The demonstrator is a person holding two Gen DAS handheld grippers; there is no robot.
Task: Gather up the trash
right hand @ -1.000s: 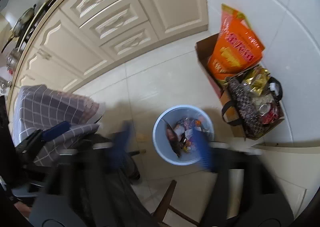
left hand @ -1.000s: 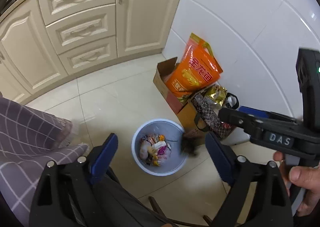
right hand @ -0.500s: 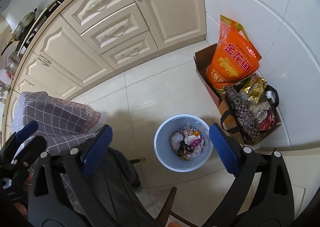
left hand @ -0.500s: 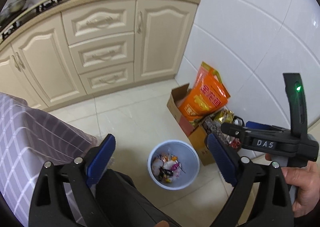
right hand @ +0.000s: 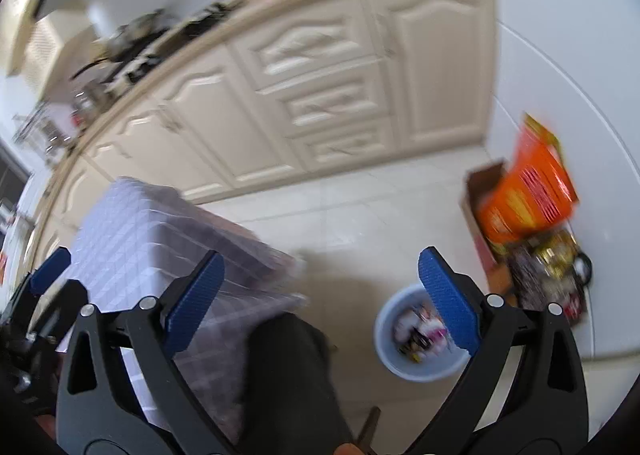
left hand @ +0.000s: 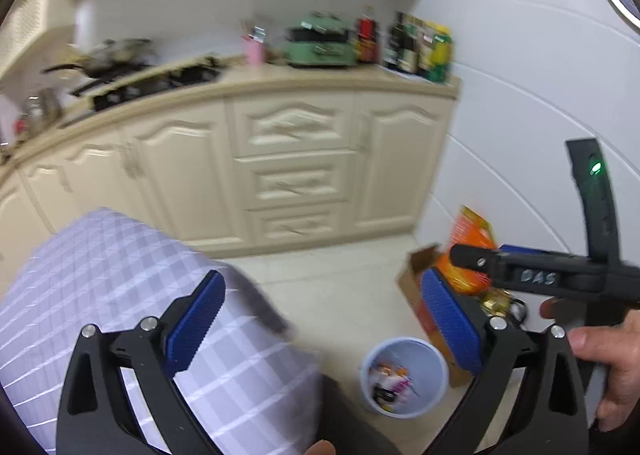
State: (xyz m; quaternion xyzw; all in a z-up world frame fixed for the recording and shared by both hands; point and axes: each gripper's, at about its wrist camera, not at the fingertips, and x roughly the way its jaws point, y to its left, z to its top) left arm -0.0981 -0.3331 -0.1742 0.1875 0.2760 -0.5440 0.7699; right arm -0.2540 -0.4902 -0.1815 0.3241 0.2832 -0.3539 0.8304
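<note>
A light blue trash bin (left hand: pixel 402 377) stands on the floor, holding several colourful wrappers; it also shows in the right wrist view (right hand: pixel 418 339). My left gripper (left hand: pixel 322 321) is open and empty, raised well above the bin and over a checked tablecloth (left hand: pixel 120 295). My right gripper (right hand: pixel 320 303) is open and empty too, also high above the floor. The right gripper's black body (left hand: pixel 560 275) shows at the right of the left wrist view, held by a hand.
Cream kitchen cabinets (left hand: pixel 296 171) run along the back with bottles and a stove on the counter. A cardboard box with an orange bag (right hand: pixel 528 191) and a patterned bag stands against the white wall. A checked tablecloth (right hand: pixel 160 239) covers the table at left.
Both grippers have lifted and tilted up away from the bin, so the counter comes into view. Both stay open and empty. The views are blurred by motion.
</note>
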